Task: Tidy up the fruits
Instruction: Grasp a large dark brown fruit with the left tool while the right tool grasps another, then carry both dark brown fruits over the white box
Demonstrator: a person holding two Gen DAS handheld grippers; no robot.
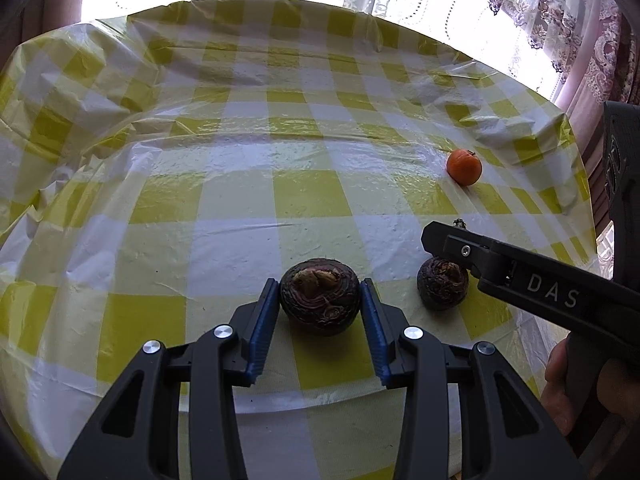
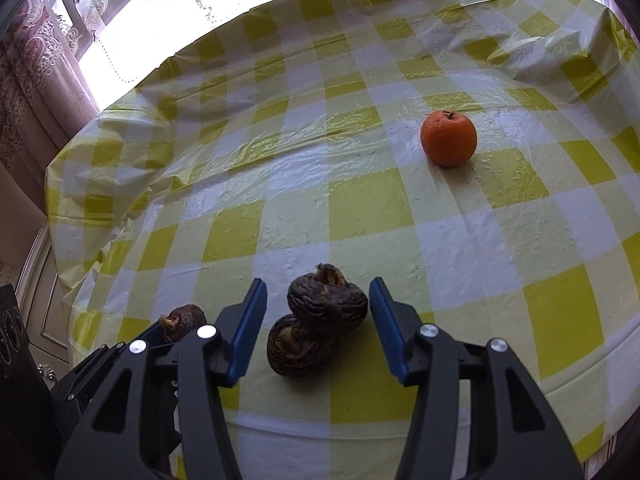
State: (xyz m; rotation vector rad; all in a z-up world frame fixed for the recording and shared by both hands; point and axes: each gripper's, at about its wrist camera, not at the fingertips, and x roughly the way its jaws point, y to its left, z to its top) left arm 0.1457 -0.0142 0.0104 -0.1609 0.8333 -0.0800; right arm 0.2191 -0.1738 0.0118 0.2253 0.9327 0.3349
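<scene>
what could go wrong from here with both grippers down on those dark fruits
The right gripper straddles two dark fruits that touch each other, the far one and the near one; its pads show gaps, so closing could pinch one and knock the other away.

The left gripper is shut on a round dark fruit; it may slip out.

Both grippers work close together and could collide.

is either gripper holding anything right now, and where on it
The left gripper is shut on a dark brown fruit, pads on its two opposite sides. The right gripper holds nothing; its pads straddle two dark fruits without touching.
</scene>
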